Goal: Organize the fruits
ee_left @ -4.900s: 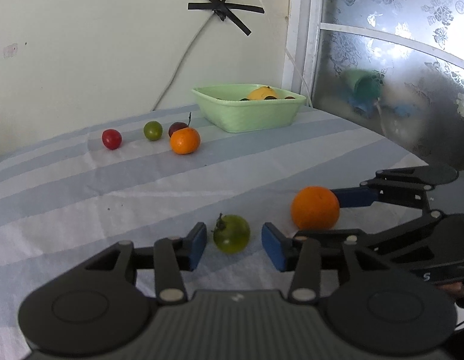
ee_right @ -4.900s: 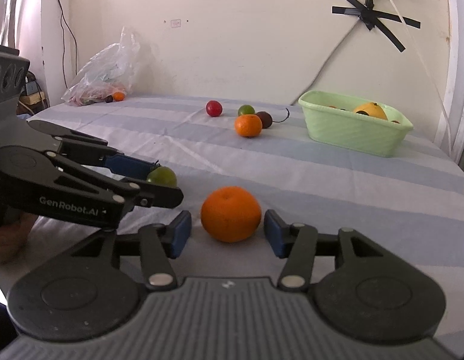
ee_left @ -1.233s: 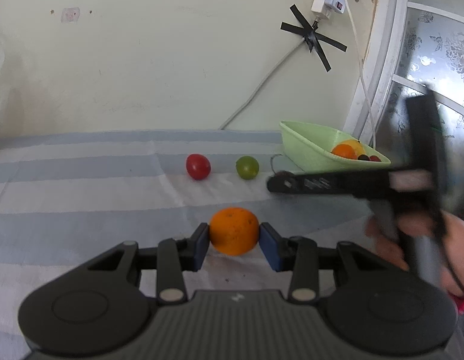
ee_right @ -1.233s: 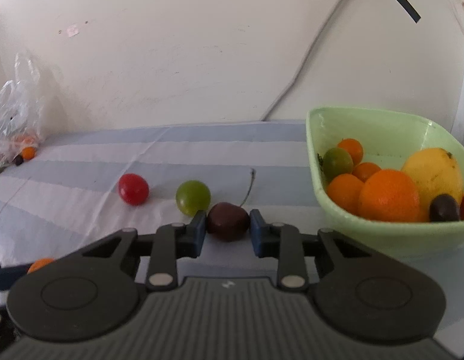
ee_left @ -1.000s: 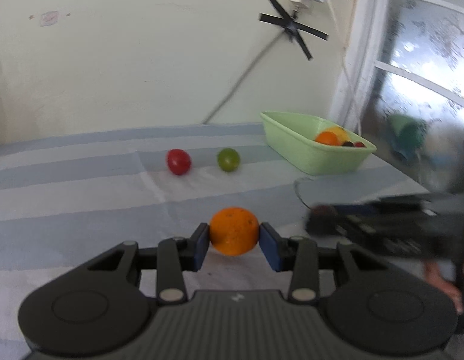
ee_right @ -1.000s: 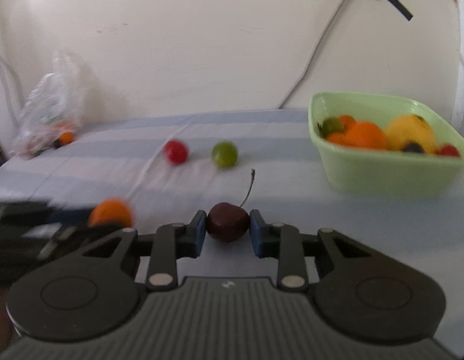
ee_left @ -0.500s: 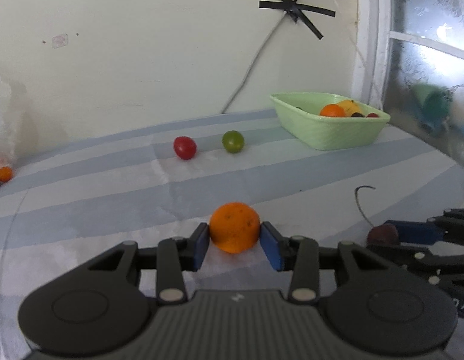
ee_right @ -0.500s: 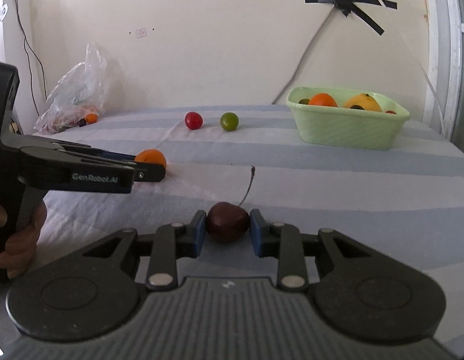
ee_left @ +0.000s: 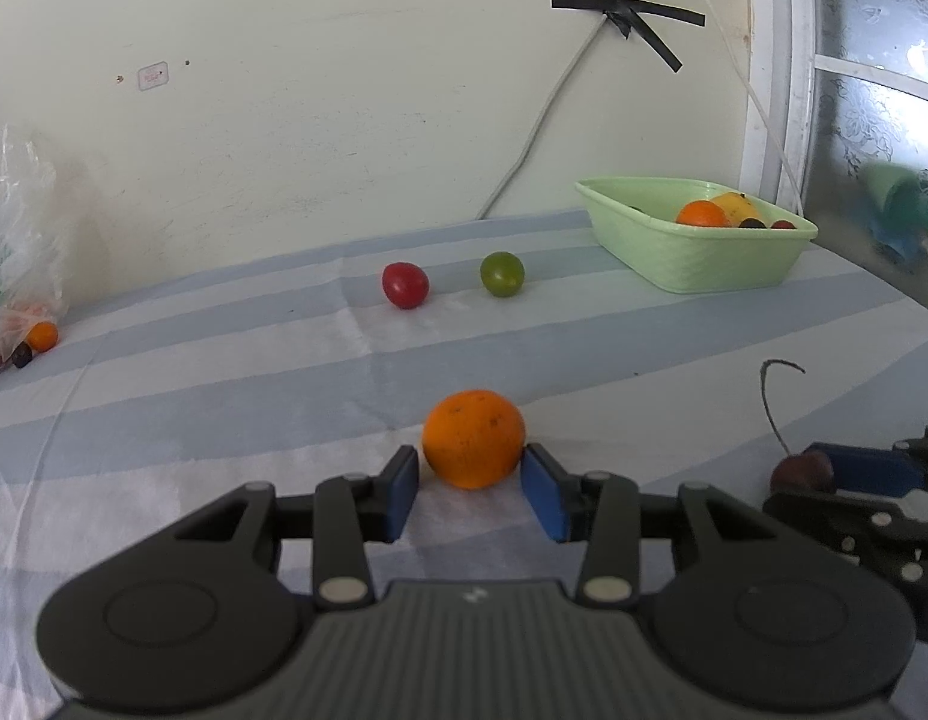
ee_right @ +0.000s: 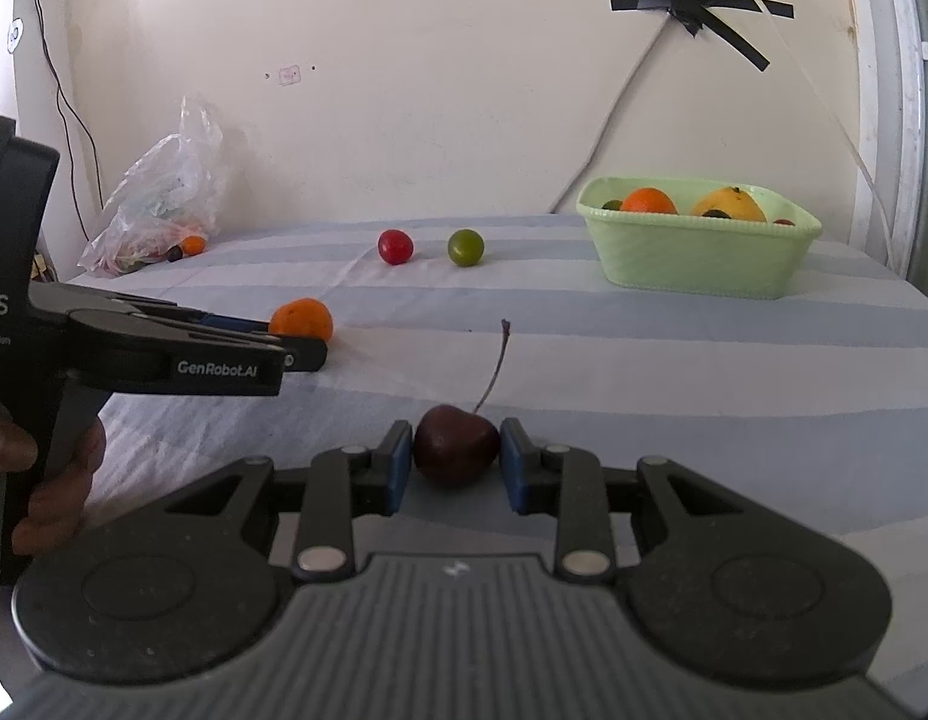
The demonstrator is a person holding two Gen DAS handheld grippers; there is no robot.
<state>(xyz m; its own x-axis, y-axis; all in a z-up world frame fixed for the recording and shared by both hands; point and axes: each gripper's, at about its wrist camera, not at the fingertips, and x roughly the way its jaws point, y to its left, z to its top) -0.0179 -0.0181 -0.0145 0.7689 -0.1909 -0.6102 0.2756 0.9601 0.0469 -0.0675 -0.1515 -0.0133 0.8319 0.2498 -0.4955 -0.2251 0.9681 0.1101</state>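
right wrist: green basin (orange, mango)

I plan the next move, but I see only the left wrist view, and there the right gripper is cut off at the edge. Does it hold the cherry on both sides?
Observer: Yes. In the right wrist view the cherry sits between the two blue pads of the right gripper, and both pads touch it.
Operator: Whose grip is on the left gripper? My view does not show it.
Observer: A bare hand wraps its handle.
Operator: Is anything on the wall left of the plastic bag?
Observer: A thin black cable hangs down the wall there.
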